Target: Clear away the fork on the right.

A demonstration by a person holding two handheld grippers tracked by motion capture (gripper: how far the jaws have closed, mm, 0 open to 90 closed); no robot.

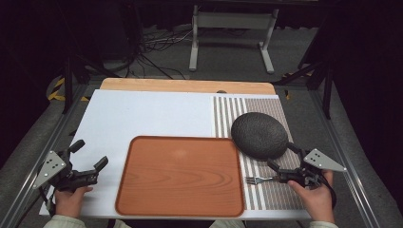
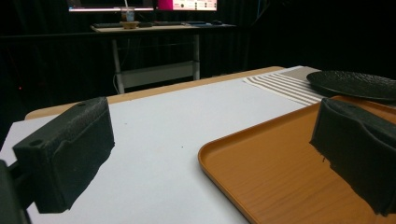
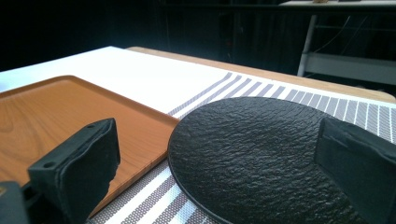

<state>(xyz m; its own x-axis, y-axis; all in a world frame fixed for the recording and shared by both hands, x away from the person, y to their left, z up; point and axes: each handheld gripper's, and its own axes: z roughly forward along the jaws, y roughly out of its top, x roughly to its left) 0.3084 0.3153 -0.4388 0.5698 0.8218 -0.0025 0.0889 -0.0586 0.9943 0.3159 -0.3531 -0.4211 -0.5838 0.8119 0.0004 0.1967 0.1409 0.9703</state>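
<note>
While both grippers rest with jaws apart, the right gripper (image 1: 280, 161) sits beside the black plate (image 1: 259, 135) on the striped mat (image 1: 266, 190), a fork (image 1: 259, 179) just near of it; a careless reach could knock the fork or scrape the plate against the wooden tray (image 1: 180, 175). The left gripper (image 1: 90, 159) idles at the tray's left.

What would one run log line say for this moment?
left gripper: open, beside tray | right gripper: open, near plate | fork: on striped mat, by right gripper

Tray (image 1: 180, 175): wood-grain, smooth satin finish. Plate (image 3: 261, 149): black, matt, rough pebbled texture. Fork (image 1: 259, 179): shiny metal. Striped mat (image 1: 228, 114): woven cloth.
</note>
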